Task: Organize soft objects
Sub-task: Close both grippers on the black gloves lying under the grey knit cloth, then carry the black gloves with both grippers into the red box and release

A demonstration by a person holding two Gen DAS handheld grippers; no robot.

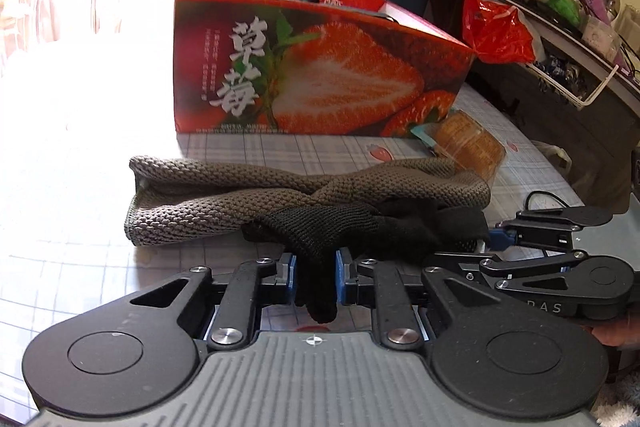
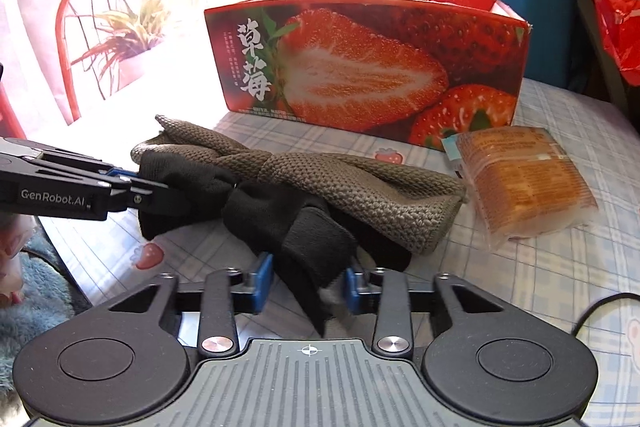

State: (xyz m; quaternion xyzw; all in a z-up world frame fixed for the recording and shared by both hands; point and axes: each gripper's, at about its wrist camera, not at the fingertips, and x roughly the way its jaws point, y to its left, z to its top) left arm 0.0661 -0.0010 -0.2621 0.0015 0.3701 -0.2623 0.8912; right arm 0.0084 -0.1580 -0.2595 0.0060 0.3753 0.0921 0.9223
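Observation:
A black knitted cloth (image 1: 328, 227) lies bunched against a grey-brown knitted piece (image 1: 200, 187) on the checked tablecloth. My left gripper (image 1: 317, 279) is shut on one narrow end of the black cloth, which hangs down between its blue pads. In the right wrist view, my right gripper (image 2: 307, 285) is shut on another fold of the black cloth (image 2: 264, 215), in front of the grey-brown piece (image 2: 360, 183). The left gripper (image 2: 160, 193) comes in from the left there, gripping the cloth's far end. The right gripper (image 1: 500, 239) shows at the right of the left wrist view.
An open red strawberry box (image 1: 320, 67) (image 2: 360, 67) stands behind the cloths. A wrapped orange cake (image 2: 520, 183) lies to the right. A red plastic bag (image 1: 496, 31) and a cluttered shelf are at the far right. A cable (image 2: 600, 307) crosses the table (image 2: 540, 287).

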